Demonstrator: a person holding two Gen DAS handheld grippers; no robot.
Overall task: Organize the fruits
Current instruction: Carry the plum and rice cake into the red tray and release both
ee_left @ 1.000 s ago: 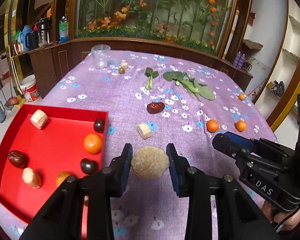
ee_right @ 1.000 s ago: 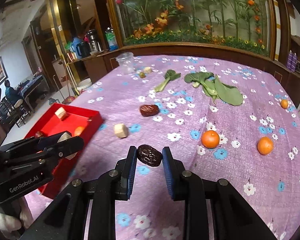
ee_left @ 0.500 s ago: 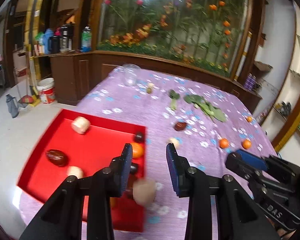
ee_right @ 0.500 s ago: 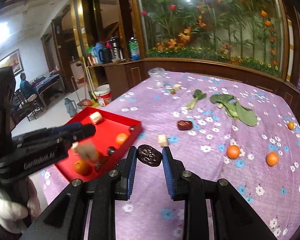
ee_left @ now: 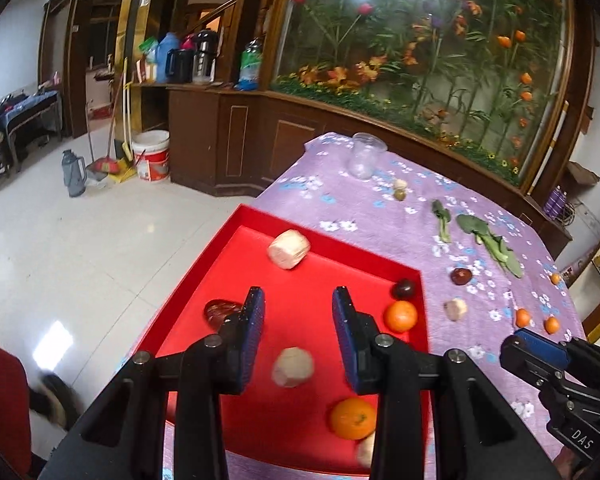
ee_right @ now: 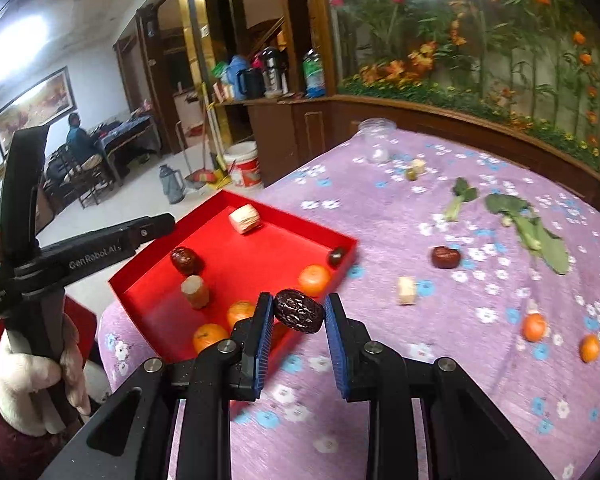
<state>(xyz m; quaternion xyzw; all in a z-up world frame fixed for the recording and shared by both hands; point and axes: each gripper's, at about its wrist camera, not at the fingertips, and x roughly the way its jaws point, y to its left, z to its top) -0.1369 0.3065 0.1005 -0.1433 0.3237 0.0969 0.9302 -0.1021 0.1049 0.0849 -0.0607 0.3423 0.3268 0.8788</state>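
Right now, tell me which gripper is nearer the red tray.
Left. The left gripper hangs open directly above the red tray. The right gripper, shut on the dark date, is just off the tray's near corner, over the purple cloth.

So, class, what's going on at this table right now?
A person is sorting fruit into a red tray with two handheld grippers. The left gripper is open over the tray, a tan piece lying beneath it. The right gripper holds a wrinkled dark date near the tray's edge, not yet dropped.

Floral purple tablecloth [ee_right: 480,380] under red tray [ee_left: 204,280], scattered fruit.
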